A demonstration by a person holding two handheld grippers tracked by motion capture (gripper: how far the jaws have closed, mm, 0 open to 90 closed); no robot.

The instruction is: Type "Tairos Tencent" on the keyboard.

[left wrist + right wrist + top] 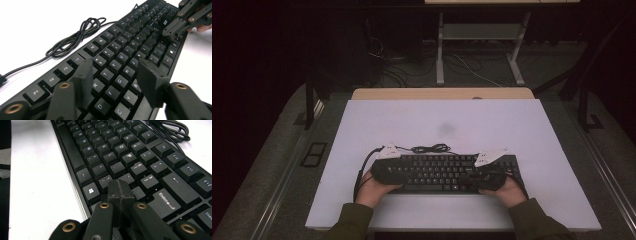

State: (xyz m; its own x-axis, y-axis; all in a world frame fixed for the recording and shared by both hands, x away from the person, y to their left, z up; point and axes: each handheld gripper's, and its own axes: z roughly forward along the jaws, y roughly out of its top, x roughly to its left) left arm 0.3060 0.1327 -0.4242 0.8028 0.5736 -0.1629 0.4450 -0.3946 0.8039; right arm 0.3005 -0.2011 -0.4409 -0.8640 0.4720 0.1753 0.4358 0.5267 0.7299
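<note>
A dim room is seen around a white table (512,125), with a desk frame and loose cables on the floor beyond it. Nearest the person, one black keyboard (447,172) is laid close to the table's near edge, its long axis running left to right across the table. Two grippers are poised over it, one at each end. The left gripper (117,75) is held over the letter keys around R, T and G; its jaws stand about half apart, and nothing is held between them. The right gripper (119,195) is set over the keys just left of Enter, its jaws pressed fully together with nothing gripped, the tip apparently resting on or just above a key; contact cannot be told for certain. The keys lie directly below both sets of fingers, so any coming press is judged a short downward move, each hand nearer its own half. Behind the keyboard, one coiled cable (75,37) is laid on the table, trailing off to the left.
</note>
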